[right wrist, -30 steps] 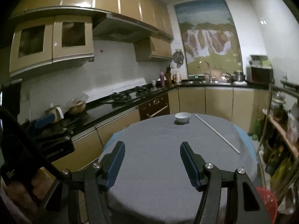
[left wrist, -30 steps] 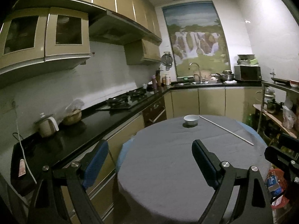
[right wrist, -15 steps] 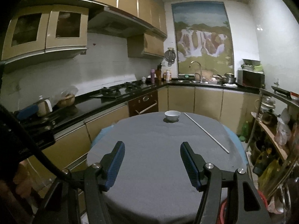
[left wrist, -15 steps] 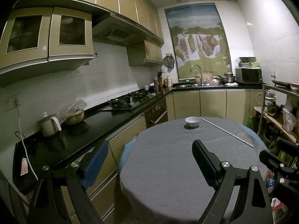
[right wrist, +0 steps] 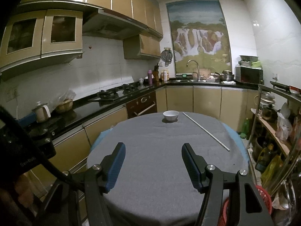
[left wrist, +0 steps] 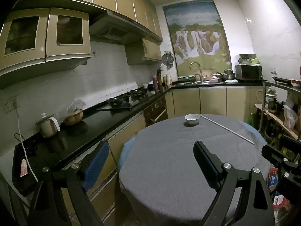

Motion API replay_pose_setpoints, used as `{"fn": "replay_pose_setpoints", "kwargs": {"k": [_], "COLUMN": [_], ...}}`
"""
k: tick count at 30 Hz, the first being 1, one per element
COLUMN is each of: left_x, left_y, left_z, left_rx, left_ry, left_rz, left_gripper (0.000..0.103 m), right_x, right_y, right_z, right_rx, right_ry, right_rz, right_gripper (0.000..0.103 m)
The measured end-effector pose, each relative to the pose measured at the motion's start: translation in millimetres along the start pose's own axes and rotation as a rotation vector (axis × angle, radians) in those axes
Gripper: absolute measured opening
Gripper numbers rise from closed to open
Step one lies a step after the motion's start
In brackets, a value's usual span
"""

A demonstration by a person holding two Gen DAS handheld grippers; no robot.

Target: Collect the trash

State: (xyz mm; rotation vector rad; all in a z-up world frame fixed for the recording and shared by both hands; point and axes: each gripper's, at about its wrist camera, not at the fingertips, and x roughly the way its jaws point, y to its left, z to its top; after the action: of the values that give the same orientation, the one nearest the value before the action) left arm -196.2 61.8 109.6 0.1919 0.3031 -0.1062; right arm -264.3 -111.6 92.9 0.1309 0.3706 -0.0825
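Left wrist view: the left gripper (left wrist: 151, 159) is hanging over the round grey table (left wrist: 169, 169), fingers spread wide, gripping nothing. A white bowl (left wrist: 191, 119) and thin white rod (left wrist: 227, 130) are lying at the far edge.

Right wrist view: the right gripper (right wrist: 152, 161) is hovering released and empty over the same table (right wrist: 160, 150), with bowl (right wrist: 170, 115) and rod (right wrist: 206, 130) lying well beyond it.

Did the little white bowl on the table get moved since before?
No. The white bowl sits in the same spot on the gray table, just left of the long white stick's far end; only the camera view shifted.
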Motion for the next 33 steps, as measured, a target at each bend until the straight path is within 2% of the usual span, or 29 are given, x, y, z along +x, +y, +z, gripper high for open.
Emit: {"fn": "replay_pose_setpoints", "kwargs": {"k": [33], "left_x": [9.6], "left_y": [-3.0], "left_z": [-6.1], "left_rx": [0.017], "left_ry": [0.038], "left_rz": [-0.009], "left_gripper": [0.092], "right_x": [3.0], "right_y": [-2.8], "right_z": [-3.2], "right_rx": [0.019], "right_ry": [0.02], "right_rz": [0.002], "right_gripper": [0.066]}}
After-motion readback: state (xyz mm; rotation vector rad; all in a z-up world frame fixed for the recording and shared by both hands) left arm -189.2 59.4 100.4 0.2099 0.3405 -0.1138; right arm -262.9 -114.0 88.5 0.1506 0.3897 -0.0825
